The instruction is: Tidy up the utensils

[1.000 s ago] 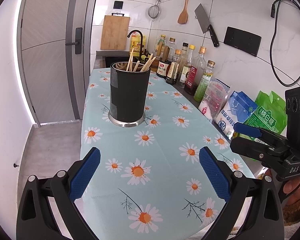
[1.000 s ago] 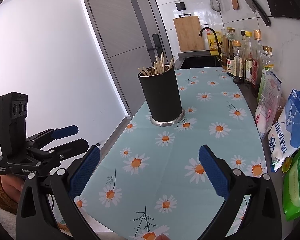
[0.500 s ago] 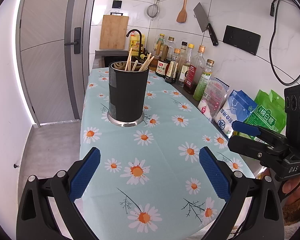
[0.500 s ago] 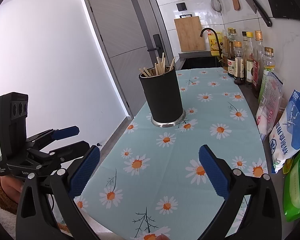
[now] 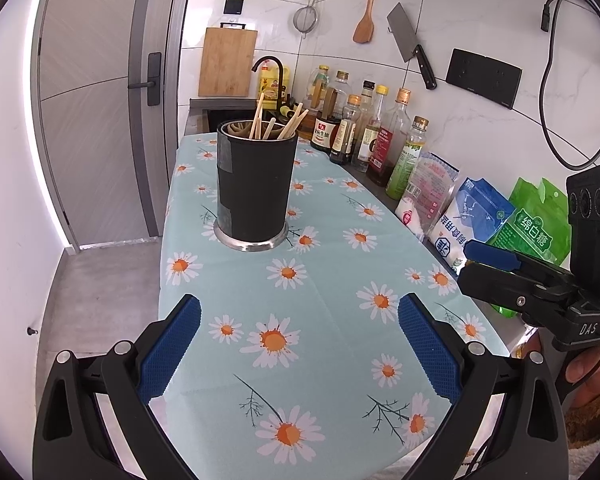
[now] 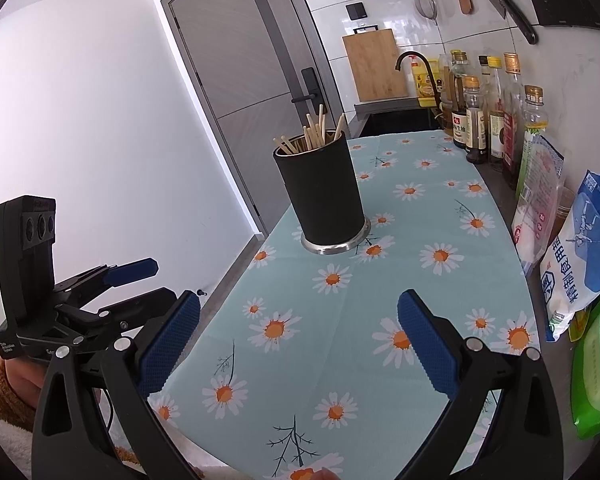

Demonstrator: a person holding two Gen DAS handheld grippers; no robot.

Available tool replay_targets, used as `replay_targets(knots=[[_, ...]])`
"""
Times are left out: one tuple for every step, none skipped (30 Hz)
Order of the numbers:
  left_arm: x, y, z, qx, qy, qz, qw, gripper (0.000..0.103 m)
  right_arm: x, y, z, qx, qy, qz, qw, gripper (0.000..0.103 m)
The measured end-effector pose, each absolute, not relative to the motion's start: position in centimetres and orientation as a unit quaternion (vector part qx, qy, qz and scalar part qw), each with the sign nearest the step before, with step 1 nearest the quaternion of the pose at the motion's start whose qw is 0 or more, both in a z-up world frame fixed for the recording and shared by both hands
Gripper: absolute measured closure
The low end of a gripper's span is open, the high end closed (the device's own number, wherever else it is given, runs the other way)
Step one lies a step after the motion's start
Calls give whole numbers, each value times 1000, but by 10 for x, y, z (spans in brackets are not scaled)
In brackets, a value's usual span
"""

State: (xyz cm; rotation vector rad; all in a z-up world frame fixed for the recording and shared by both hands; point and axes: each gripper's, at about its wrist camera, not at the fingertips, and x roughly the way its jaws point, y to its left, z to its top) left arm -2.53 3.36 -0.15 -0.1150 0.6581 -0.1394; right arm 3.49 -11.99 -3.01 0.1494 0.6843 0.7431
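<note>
Several wooden chopsticks (image 5: 278, 122) stood in a black holder (image 5: 256, 188) mid-table on the daisy cloth (image 5: 332, 288); light, stiff and slick, they probably wanted pinching near their tops. Left gripper (image 5: 300, 348) and right gripper (image 6: 300, 344) hung spread, empty.

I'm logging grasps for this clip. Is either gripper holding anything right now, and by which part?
Nothing is held. The left gripper and right gripper are both open and empty above the tablecloth; the chopsticks stand in the black holder.
</note>
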Motion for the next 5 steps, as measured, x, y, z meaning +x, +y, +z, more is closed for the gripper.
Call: replay_targets(knots=[[-25, 33, -2, -55, 323, -67, 942, 6, 35, -121, -30, 72, 327, 355, 873, 5], [-25, 32, -2, -54, 323, -66, 942, 6, 35, -121, -31, 72, 328, 355, 873, 5], [-24, 32, -2, -54, 324, -66, 942, 6, 35, -121, -31, 72, 329, 354, 873, 5], [-25, 32, -3, -55, 325, -67, 942, 6, 35, -121, -31, 72, 329, 354, 873, 5], [-25, 32, -3, -56, 325, -68, 942, 6, 34, -121, -31, 73, 328, 354, 873, 5]])
